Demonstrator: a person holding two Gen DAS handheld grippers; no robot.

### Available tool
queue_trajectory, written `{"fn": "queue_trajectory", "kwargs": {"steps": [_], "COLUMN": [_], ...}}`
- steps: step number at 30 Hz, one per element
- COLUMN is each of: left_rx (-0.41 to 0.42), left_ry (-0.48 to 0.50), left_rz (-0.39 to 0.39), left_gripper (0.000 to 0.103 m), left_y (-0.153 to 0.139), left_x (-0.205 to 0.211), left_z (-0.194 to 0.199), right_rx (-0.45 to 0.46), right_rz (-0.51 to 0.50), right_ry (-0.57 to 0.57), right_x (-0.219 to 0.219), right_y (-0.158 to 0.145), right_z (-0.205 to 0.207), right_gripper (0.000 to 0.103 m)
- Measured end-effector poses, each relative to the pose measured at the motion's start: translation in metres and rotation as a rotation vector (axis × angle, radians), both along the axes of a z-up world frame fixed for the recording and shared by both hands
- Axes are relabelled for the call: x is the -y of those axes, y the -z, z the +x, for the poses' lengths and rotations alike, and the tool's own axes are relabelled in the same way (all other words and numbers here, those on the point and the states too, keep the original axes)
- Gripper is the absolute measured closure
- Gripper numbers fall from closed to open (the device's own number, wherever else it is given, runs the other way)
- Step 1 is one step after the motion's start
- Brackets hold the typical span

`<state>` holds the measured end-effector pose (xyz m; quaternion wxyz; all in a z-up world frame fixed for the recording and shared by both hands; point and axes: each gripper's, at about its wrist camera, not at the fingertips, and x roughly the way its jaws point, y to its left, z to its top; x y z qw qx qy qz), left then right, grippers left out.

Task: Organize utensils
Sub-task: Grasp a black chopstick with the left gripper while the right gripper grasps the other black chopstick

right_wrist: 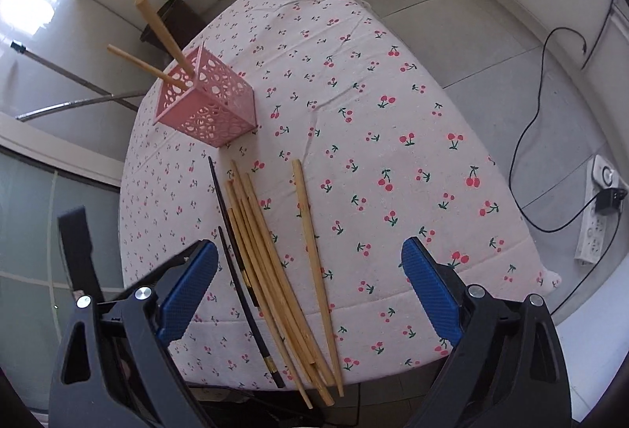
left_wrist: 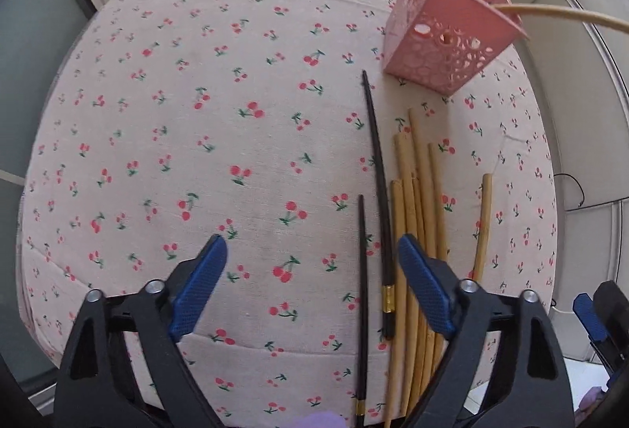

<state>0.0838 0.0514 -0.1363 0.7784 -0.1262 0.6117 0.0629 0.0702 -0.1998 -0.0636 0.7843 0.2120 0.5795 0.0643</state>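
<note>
Left gripper (left_wrist: 312, 255) stands with its blue pads spread wide and nothing pressed between them, pointing steeply down at a table covered by a cherry-print cloth (left_wrist: 196, 93). Two black chopsticks (left_wrist: 379, 200) lie on the cloth between the pads, nearer the right pad, running from near to far; each has a gold band close to its near end. Just right of them lies a bundle of wooden chopsticks (left_wrist: 416, 192), partly hidden behind the right pad, and one single wooden chopstick (left_wrist: 482, 227) lies apart further right. At the far right a pink perforated holder (left_wrist: 452, 34) stands on the cloth, with two wooden chopsticks in the holder (left_wrist: 558, 14) leaning out over its rim. At the right edge of this view part of the other gripper shows, a blue pad on black.

Right gripper (right_wrist: 310, 262) is likewise wide apart and holds nothing. From its wrist view the bundle of wooden chopsticks (right_wrist: 271, 266) lies between the pads, fanned slightly, with near ends reaching past the table's near edge. The black chopsticks (right_wrist: 230, 227) lie along its left side, close to the left pad, and the single wooden chopstick (right_wrist: 314, 255) lies to the right of the bundle, apart from it. The pink holder (right_wrist: 208, 109) stands far and left on the cloth (right_wrist: 393, 113), with the two chopsticks in it (right_wrist: 167, 38) tilted to the left. On the tiled floor to the right lie a black cable (right_wrist: 530, 137) and a white power strip (right_wrist: 595, 215).
</note>
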Motion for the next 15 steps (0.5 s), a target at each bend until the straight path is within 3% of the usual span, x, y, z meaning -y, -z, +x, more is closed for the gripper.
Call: {"fn": "queue_trajectory", "kwargs": {"steps": [3,11,15], "left_rx": [-0.029,-0.026,0.003], "left_ry": [0.026,0.057,0.108], "left_rz": [-0.004,0.091,0.089], "left_gripper": [0.04,0.058,0.081], "left_y": [0.011,0.026,0.028], "left_x": [0.01,0.025,0.043], "left_z": [0.001,-0.004,-0.008], "right_rx": [-0.009,-0.021,0.001], "right_rz": [0.007,0.018,-0.014], "right_ry": [0.008,-0.001,-0.011], "right_x": [0.002,0.0,-0.003], "right_y": [0.001,0.004,0.002], "right_z": [0.002,0.002,0.004], "right_gripper": [0.011,0.011,0.011]}}
